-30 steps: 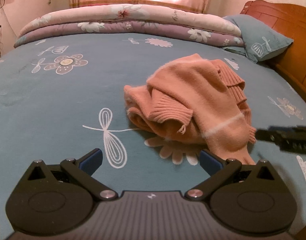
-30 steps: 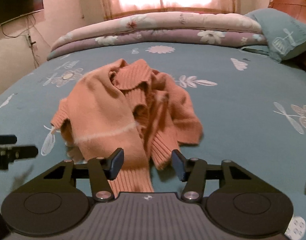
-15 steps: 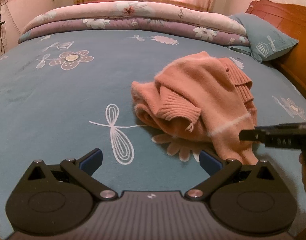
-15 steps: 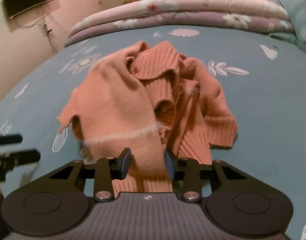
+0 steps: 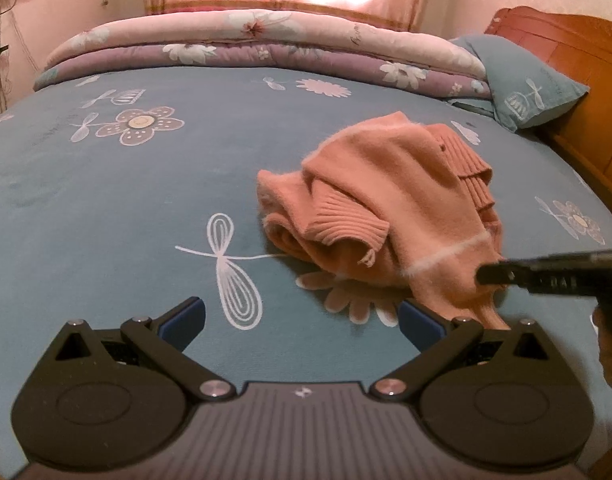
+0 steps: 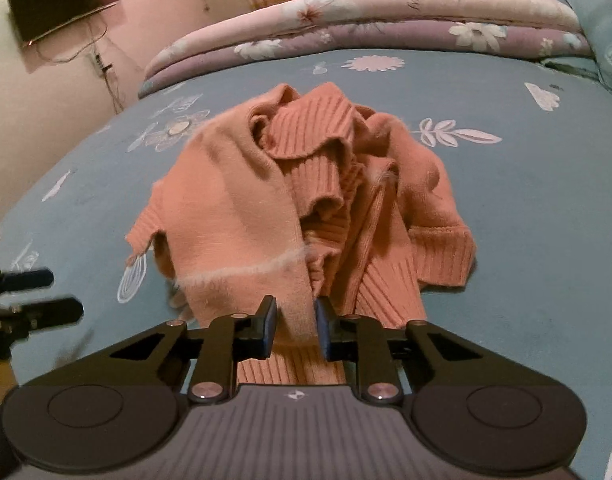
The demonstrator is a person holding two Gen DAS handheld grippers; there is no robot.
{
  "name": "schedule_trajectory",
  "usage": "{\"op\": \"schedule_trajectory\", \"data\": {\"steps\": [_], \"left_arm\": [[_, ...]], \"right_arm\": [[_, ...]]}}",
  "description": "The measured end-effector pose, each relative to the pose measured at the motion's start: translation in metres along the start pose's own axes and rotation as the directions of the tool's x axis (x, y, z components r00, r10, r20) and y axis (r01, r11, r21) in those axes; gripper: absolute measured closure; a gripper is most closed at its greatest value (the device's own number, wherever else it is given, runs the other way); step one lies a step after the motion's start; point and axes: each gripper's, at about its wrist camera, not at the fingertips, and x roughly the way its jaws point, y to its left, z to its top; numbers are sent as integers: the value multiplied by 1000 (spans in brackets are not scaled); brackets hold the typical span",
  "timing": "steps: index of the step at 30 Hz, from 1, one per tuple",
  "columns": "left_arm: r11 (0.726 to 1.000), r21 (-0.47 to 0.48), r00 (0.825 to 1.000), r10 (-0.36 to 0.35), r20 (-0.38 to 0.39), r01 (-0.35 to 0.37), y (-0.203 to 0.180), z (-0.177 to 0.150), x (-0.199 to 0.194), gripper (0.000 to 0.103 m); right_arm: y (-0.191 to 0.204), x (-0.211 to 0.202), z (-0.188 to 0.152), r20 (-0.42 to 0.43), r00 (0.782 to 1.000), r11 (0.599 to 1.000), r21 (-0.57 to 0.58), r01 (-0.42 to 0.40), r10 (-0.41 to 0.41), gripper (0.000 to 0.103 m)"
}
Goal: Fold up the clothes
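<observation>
**Right jaws closing on crumpled sweater**

Left wrist view: the left gripper [image 5: 300,320] hangs over the blue floral bedsheet [image 5: 106,208], its jaws spread wide with nothing between them. The orange sweater [image 5: 386,208] lies bunched to its right, where the right gripper [image 5: 490,274] reaches its near edge.

Right wrist view: the right gripper's jaws are closing around a fold of the sweater's near edge, just at the ribbed hem [image 6: 290,364]; whether the pads press yet I cannot tell.
</observation>
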Motion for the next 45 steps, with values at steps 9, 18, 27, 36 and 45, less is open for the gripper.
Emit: {"op": "schedule_trajectory", "data": {"steps": [9, 18, 27, 36, 45], "left_arm": [[1000, 9, 1000, -28, -6, 28, -5, 1, 3, 1], [999, 19, 999, -33, -20, 34, -3, -3, 0, 1], [1000, 25, 1000, -2, -23, 2, 7, 1, -2, 1], [993, -32, 993, 116, 7, -116, 49, 3, -26, 1], [968, -134, 974, 219, 52, -210, 92, -3, -57, 1]], "right_arm": [[21, -19, -21, 21, 997, 994, -79, -71, 73, 65], [2, 4, 5, 45, 998, 998, -42, -46, 48, 65], [39, -8, 11, 38, 981, 975, -122, -186, 192, 95], [96, -14, 8, -11, 924, 904, -201, -377, 383, 95], [167, 4, 12, -95, 882, 828, -311, -467, 461, 94]]}}
